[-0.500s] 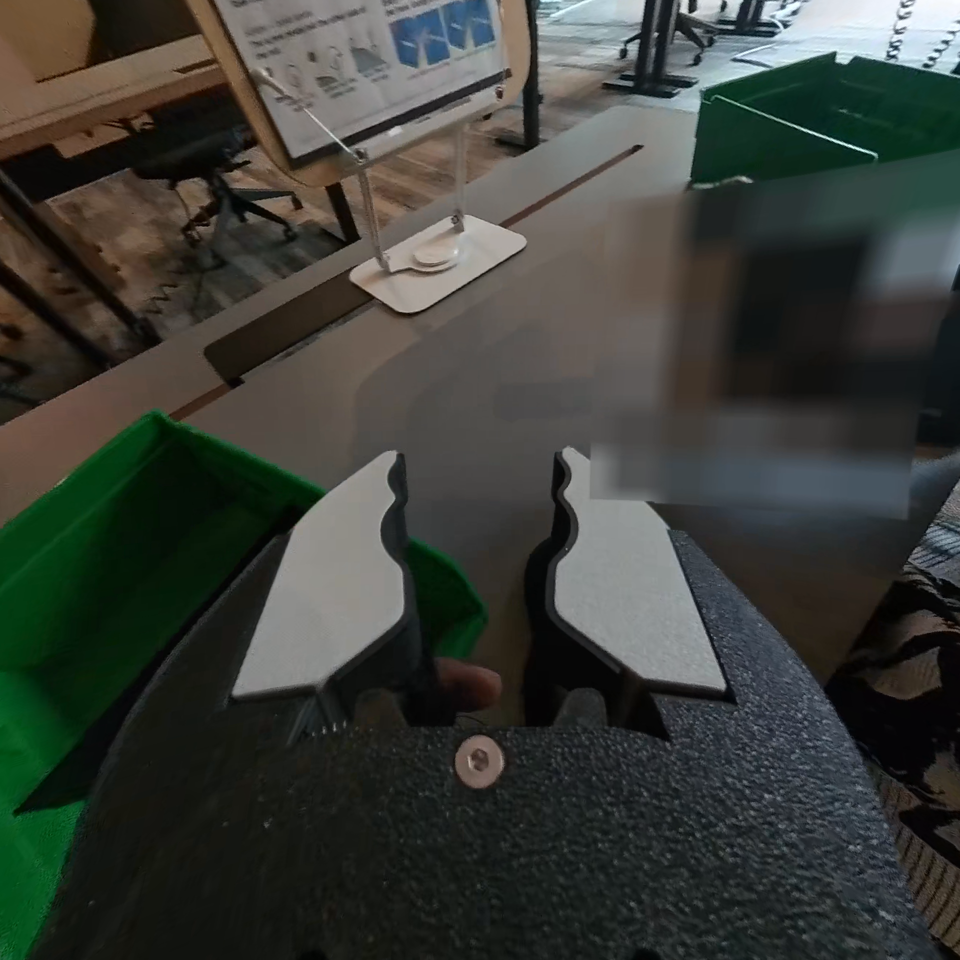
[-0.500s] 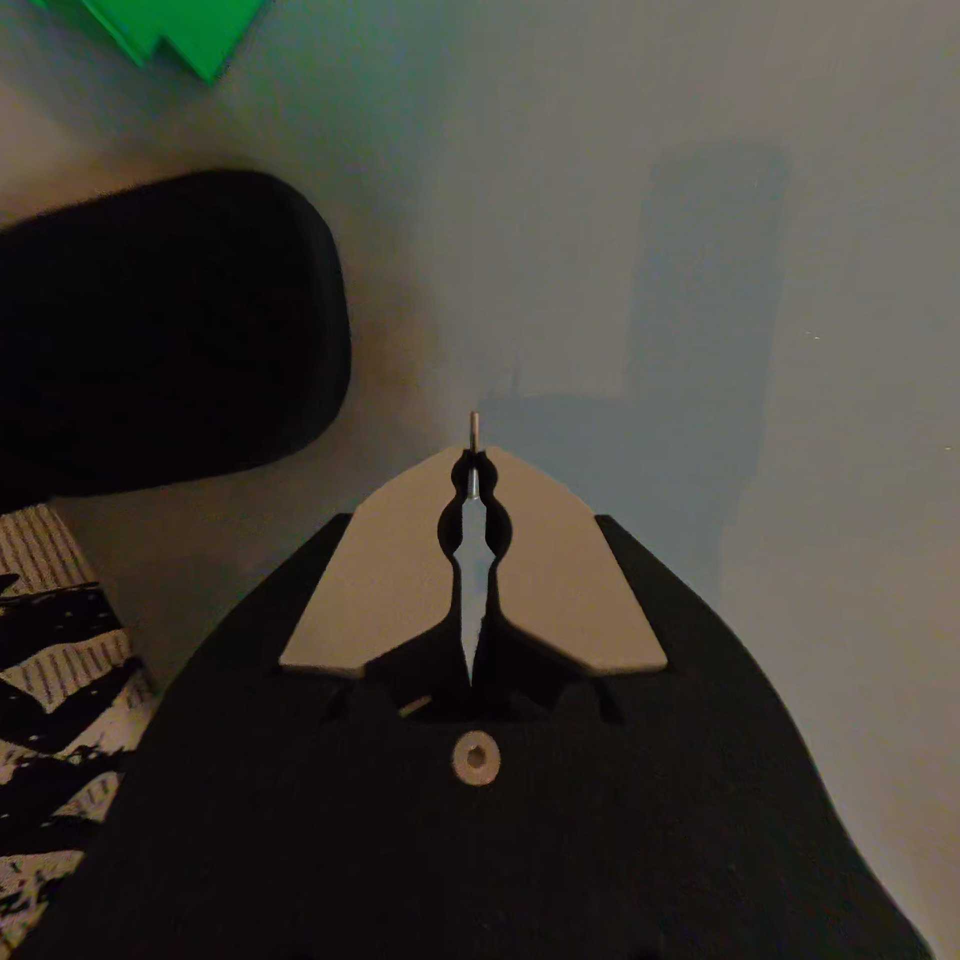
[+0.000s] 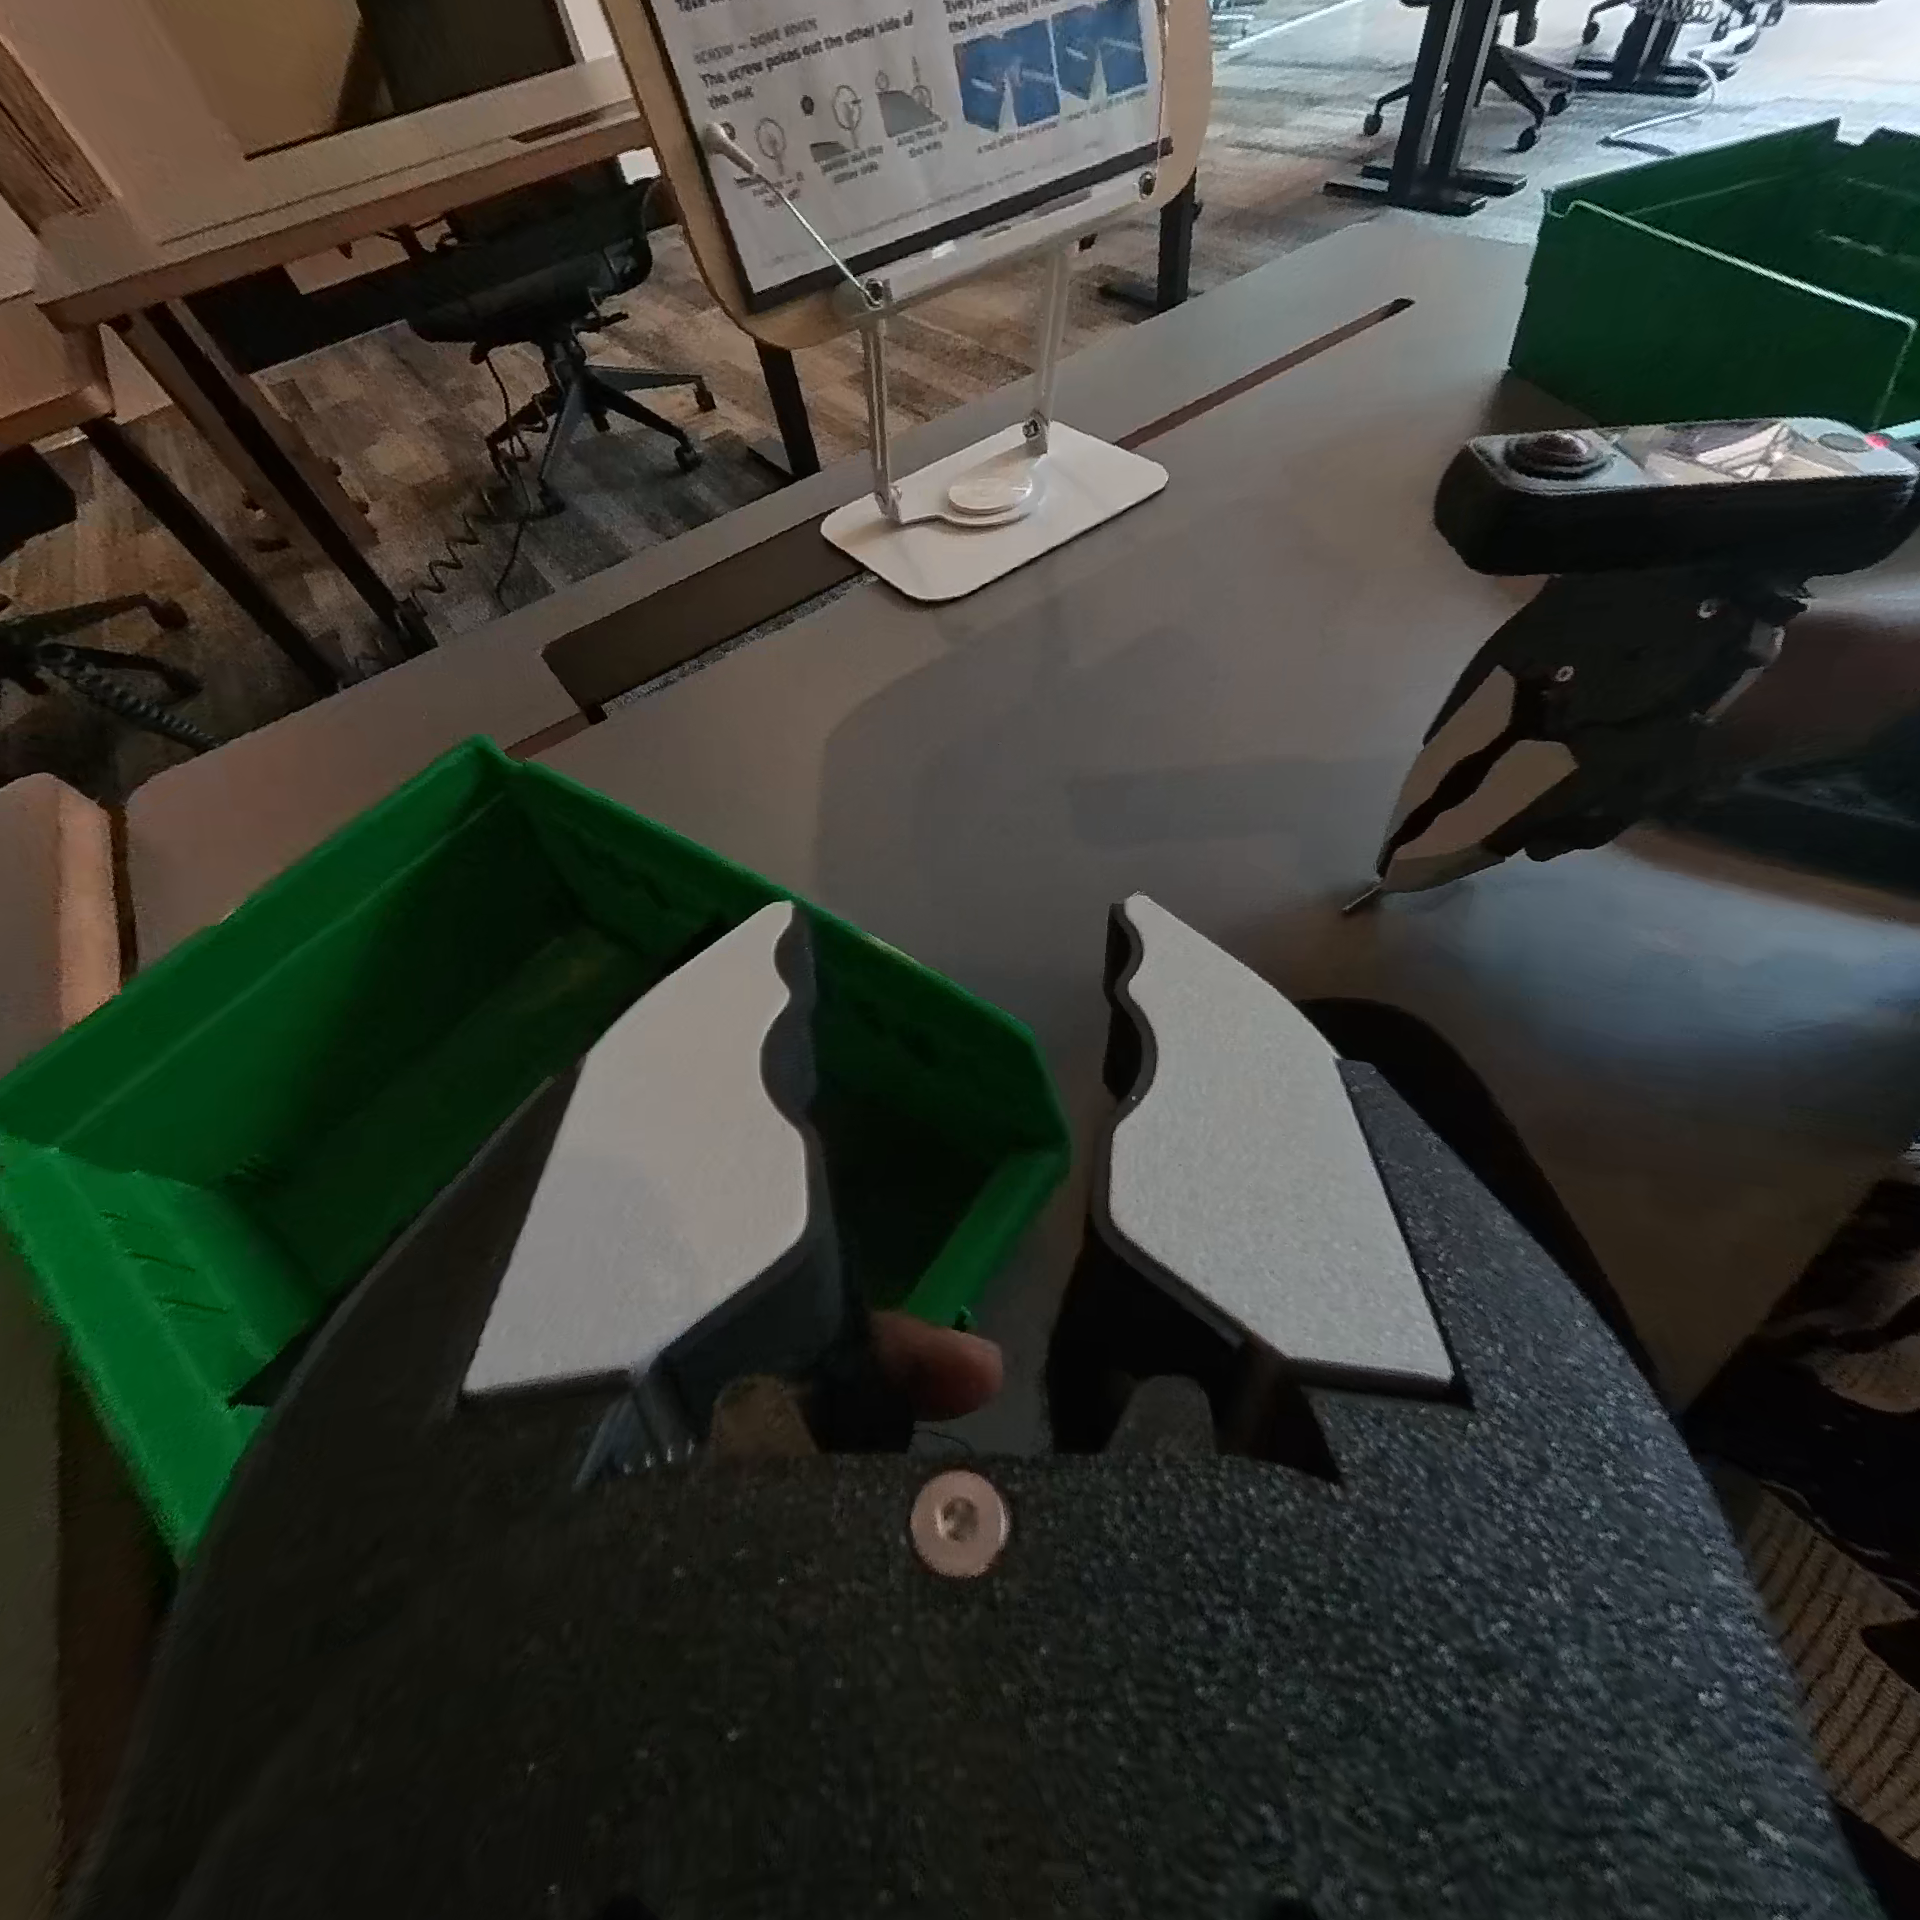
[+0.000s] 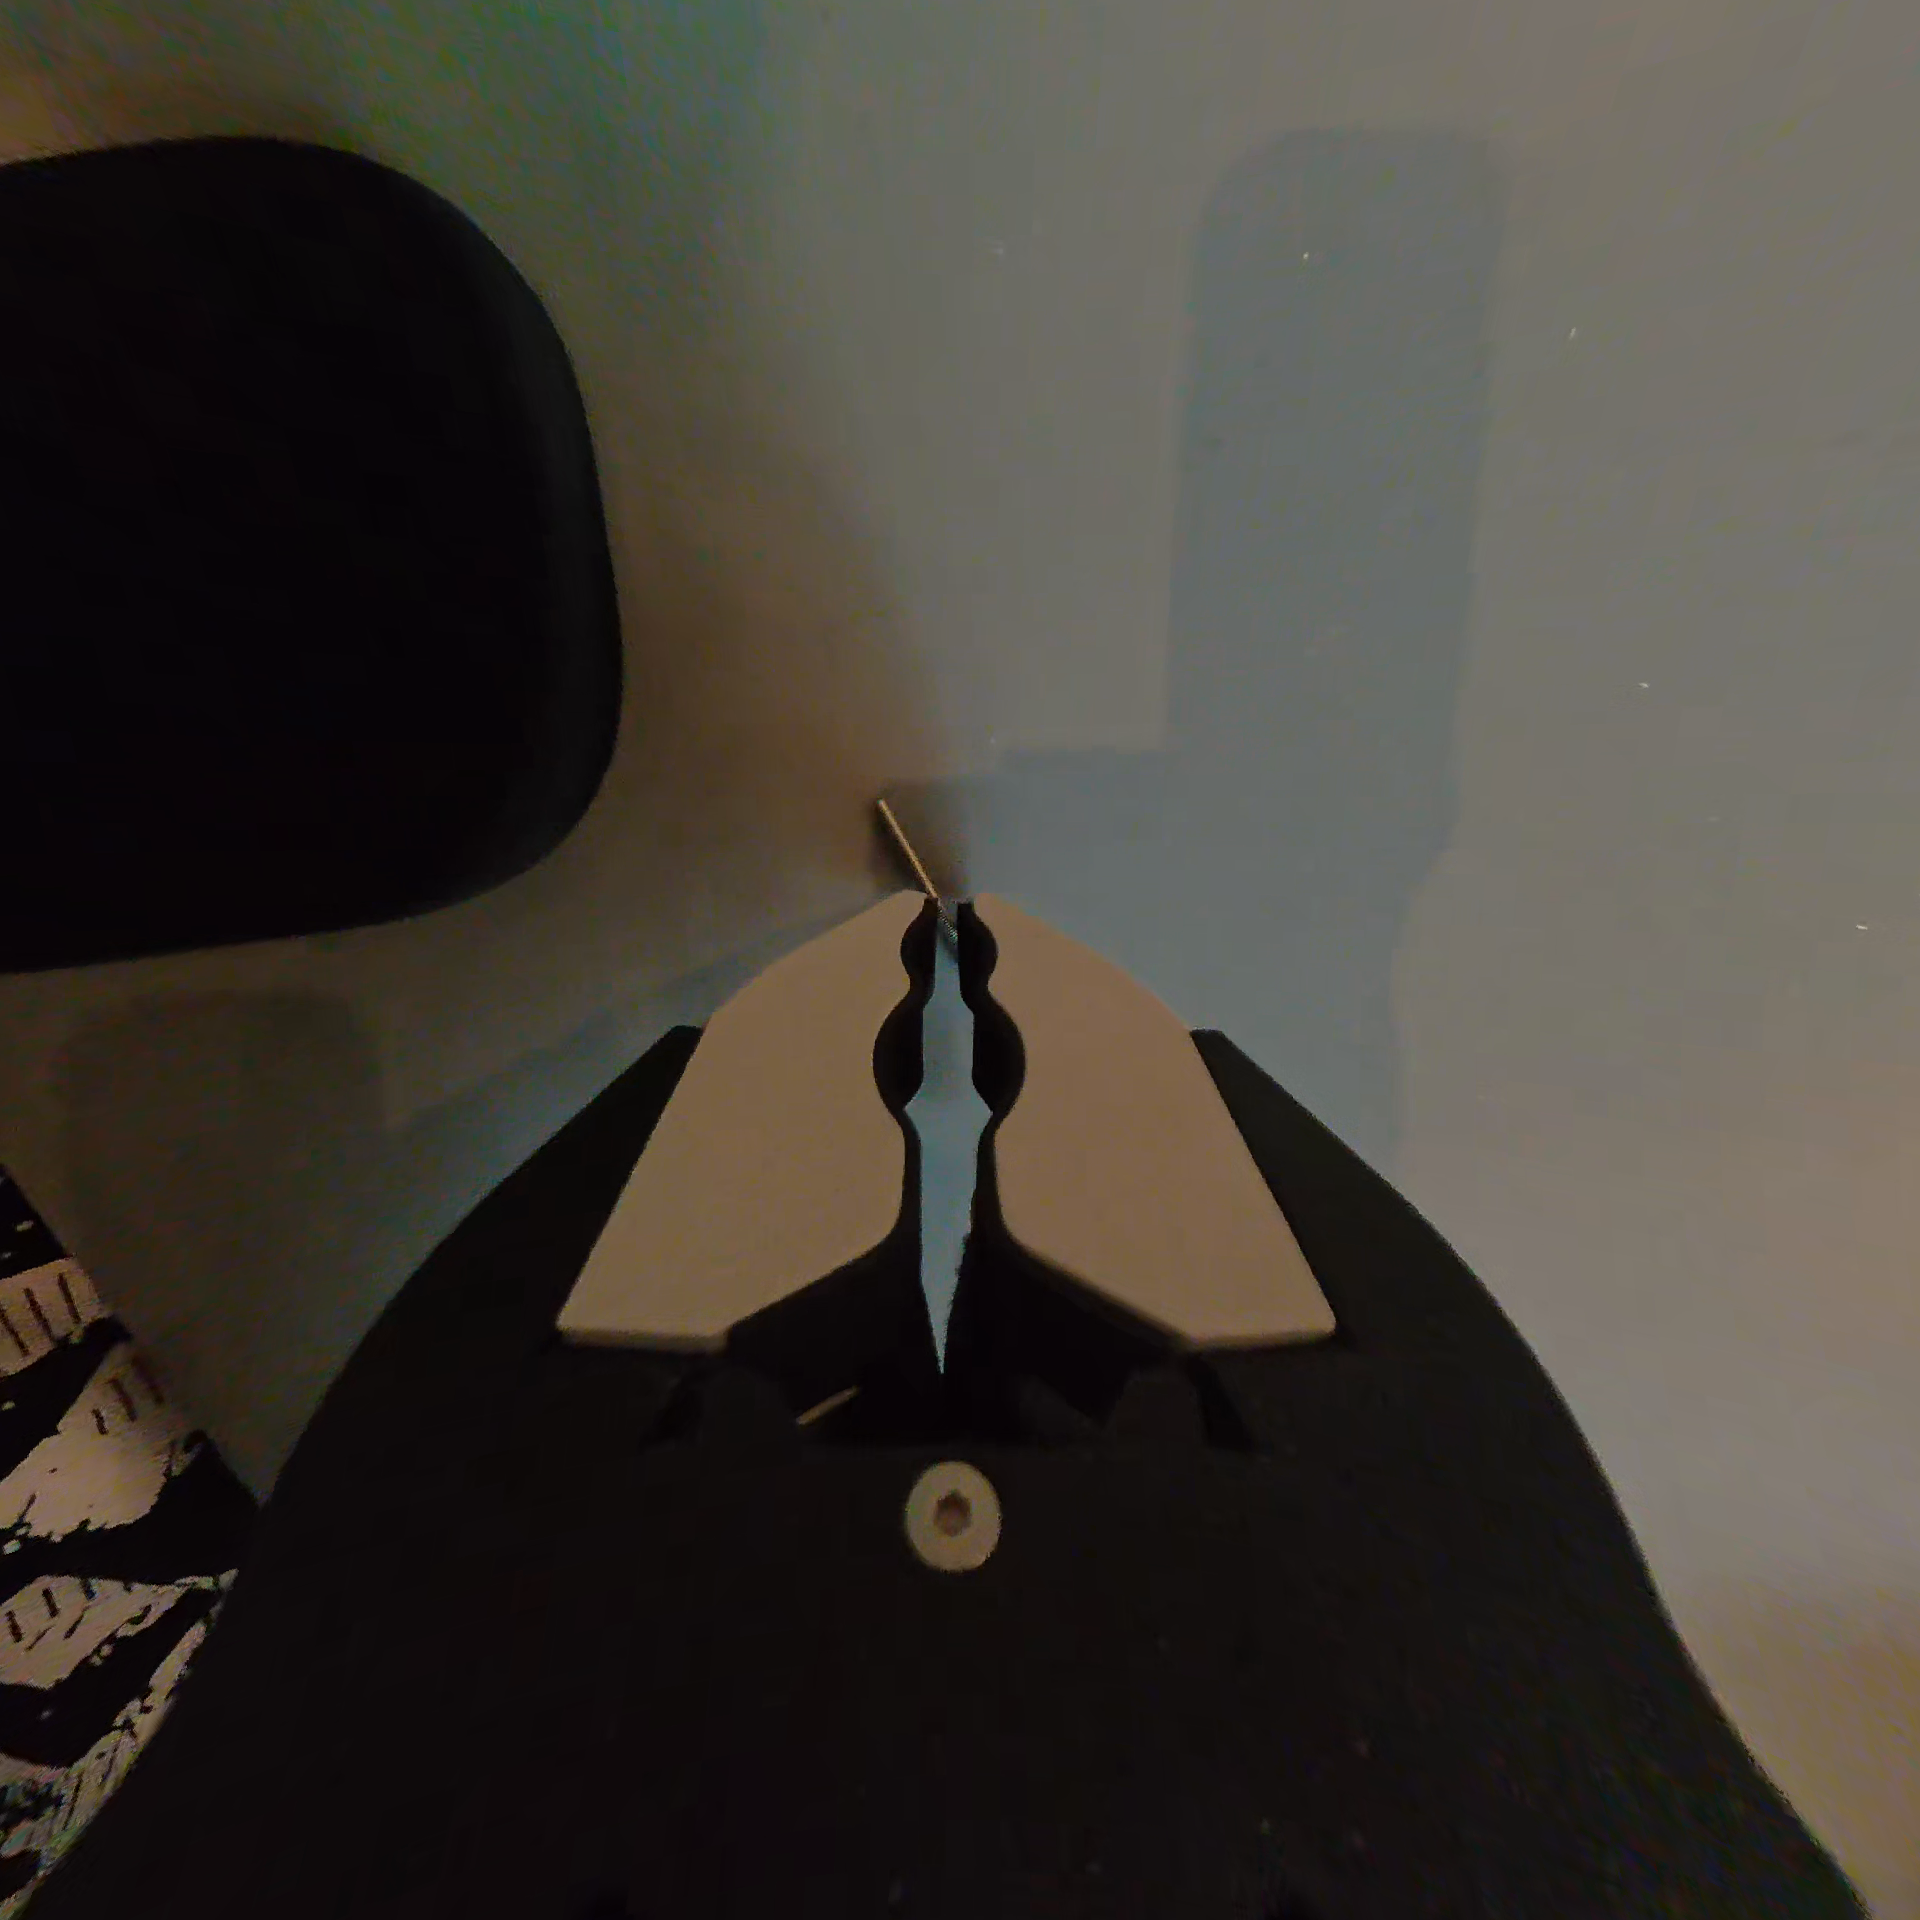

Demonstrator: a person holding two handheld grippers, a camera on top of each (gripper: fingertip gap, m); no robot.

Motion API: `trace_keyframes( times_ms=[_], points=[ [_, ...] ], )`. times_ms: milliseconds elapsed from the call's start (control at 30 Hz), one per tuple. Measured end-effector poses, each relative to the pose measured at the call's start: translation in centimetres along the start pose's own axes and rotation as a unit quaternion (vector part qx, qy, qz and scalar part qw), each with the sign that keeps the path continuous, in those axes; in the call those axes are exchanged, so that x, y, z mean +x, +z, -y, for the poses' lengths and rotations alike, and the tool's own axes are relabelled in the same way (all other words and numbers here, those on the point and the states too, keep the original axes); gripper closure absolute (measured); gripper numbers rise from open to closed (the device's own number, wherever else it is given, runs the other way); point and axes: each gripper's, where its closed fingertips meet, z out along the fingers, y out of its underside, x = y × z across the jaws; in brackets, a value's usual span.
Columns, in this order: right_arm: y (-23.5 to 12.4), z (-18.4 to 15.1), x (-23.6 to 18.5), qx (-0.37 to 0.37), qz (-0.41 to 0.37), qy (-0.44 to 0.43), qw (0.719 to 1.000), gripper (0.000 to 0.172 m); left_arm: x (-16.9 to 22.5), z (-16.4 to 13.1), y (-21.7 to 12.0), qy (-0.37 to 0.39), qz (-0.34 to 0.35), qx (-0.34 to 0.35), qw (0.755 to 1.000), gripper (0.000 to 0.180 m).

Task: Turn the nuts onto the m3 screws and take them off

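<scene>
My right gripper points down at the grey table with its tips close to the surface. A thin metal screw lies slanted to the left between the tips. The jaws stand a little apart and the gap is wider than the screw, so the pads do not press on it. The left wrist view shows the same gripper at the right, with the screw touching the table under its tips. My left gripper is wide open and empty above the near corner of a green bin. No nut is visible.
A second green bin stands at the back right. A white stand with an instruction sheet is at the table's far edge. A black rounded shape lies left of the right gripper. Patterned cloth shows at the table's near edge. There is about 30 cm between the tips of the two grippers.
The screw stood straight in the right gripper's tips. Now it leans left and the jaws have parted slightly. The left wrist view shows more of the green bin.
</scene>
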Motion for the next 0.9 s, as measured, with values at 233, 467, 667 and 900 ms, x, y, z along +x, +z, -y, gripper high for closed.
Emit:
trace_keyframes(
  times_ms=[233,467,667,900],
  points=[
    [0.0,0.1,0.1,0.006,0.005,0.001,1.0,0.169,-0.9,0.2,-0.2,0.0,0.012,-0.004,1.0,0.127],
    [0.1,0.1,0.0,0.011,0.012,0.003,1.0,0.169,-0.9,0.0,0.0,0.001,0.015,-0.017,1.0,0.127],
    [-0.1,0.3,-0.2,0.026,0.014,0.004,1.0,0.16,-1.1,-0.2,0.3,0.001,0.02,-0.026,0.999,0.127],
    [-1.9,1.6,-0.2,0.073,0.01,0.002,0.997,0.141,-1.6,-0.6,0.5,-0.003,0.028,-0.038,0.999,0.127]
  ],
)
